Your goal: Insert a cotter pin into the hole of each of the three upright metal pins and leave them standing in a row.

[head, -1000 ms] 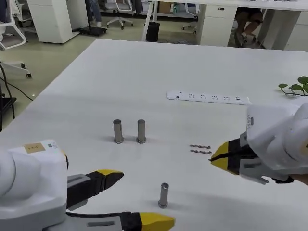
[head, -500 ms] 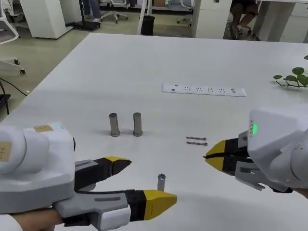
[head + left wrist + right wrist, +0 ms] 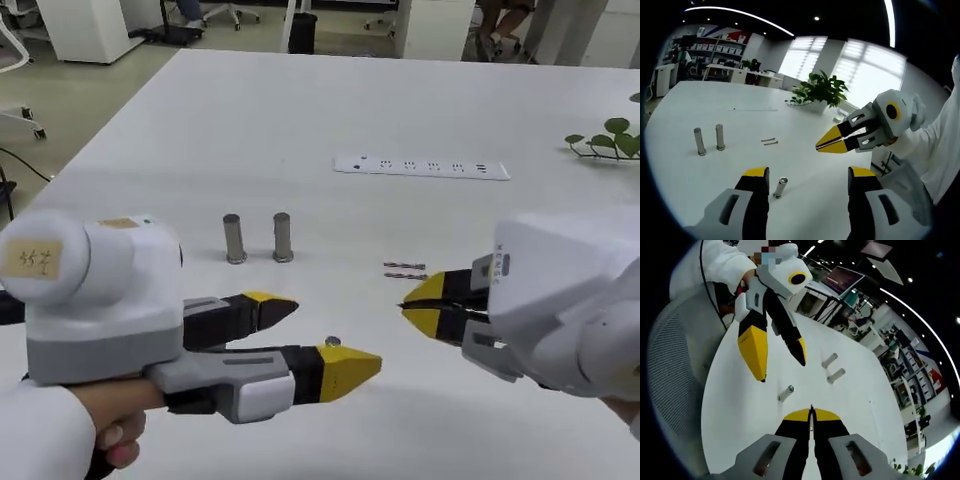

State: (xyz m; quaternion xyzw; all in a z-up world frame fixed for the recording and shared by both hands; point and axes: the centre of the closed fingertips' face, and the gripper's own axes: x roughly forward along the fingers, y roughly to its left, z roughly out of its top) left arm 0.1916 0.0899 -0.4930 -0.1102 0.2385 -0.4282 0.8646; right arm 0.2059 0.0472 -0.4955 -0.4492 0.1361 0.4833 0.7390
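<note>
Two metal pins stand upright side by side on the white table. A third pin stands nearer to me, partly hidden behind a jaw of my left gripper. That gripper is open, its tips on either side of the pin and short of it. Two cotter pins lie flat to the right of the pair. My right gripper hovers just in front of them, shut, and a thin metal sliver pokes from its tips, seemingly a cotter pin.
A white power strip lies further back on the table. A green plant sits at the right edge. Office chairs and cabinets stand beyond the table's far end.
The head camera has tilted, shifting everything up. My left gripper has risen and advanced toward the near pin. My right gripper has moved left, closer to the cotter pins.
</note>
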